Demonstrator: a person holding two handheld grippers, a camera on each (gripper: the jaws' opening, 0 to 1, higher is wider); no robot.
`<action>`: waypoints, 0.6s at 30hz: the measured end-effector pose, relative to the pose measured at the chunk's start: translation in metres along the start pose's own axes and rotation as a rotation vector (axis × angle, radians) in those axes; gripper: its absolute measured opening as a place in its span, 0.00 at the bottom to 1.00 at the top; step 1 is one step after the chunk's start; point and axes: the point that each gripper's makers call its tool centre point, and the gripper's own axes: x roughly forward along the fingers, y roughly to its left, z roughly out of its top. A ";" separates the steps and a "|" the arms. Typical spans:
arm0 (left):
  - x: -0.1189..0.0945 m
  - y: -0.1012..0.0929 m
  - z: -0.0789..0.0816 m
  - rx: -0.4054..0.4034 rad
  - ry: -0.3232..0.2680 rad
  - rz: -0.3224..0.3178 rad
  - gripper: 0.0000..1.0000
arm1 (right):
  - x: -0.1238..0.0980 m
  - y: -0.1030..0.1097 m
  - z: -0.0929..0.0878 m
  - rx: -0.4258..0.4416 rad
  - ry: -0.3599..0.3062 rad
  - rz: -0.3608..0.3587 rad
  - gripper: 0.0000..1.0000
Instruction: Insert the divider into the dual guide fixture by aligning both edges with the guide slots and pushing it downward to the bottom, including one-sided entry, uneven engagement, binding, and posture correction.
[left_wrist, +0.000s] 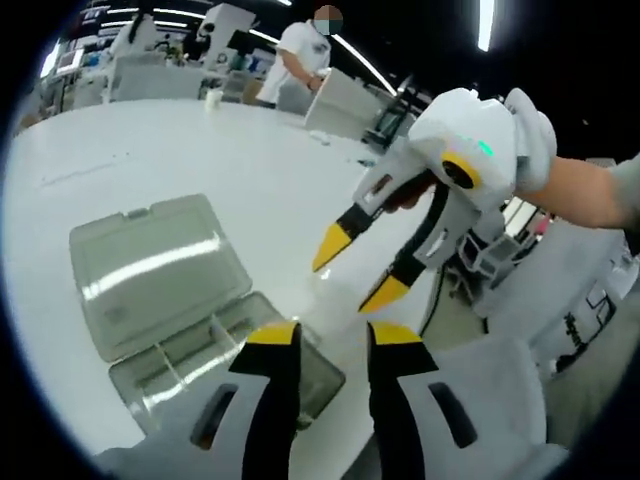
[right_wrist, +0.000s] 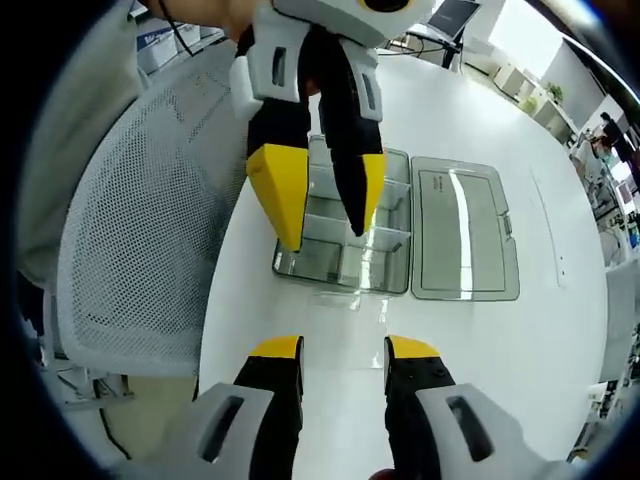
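The white table (right_wrist: 560, 330) spreads beyond both pairs of jaws, and a mesh chair (right_wrist: 140, 230) stands at its edge, beside the left gripper (right_wrist: 322, 205) as the right gripper view shows it. The clear plastic box (right_wrist: 345, 235), with slotted compartments, lies open just under that gripper's yellow tips, its lid (right_wrist: 465, 230) folded flat beside it. A small clear divider (right_wrist: 335, 298) lies on the table between the box and the right gripper (right_wrist: 343, 350). Both grippers hang above the table with jaws parted and nothing between them. In the left gripper view, the right gripper's tips hover just past the box corner (left_wrist: 325, 375).
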 end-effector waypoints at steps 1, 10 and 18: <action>0.001 0.000 0.001 -0.011 -0.004 -0.004 0.23 | -0.001 0.000 0.001 -0.004 0.000 0.000 0.27; 0.001 0.001 0.008 -0.136 -0.055 -0.028 0.19 | -0.004 -0.001 0.012 -0.018 -0.014 -0.007 0.27; 0.001 0.001 0.008 -0.198 -0.070 -0.035 0.14 | -0.007 -0.001 0.018 -0.027 -0.024 -0.013 0.27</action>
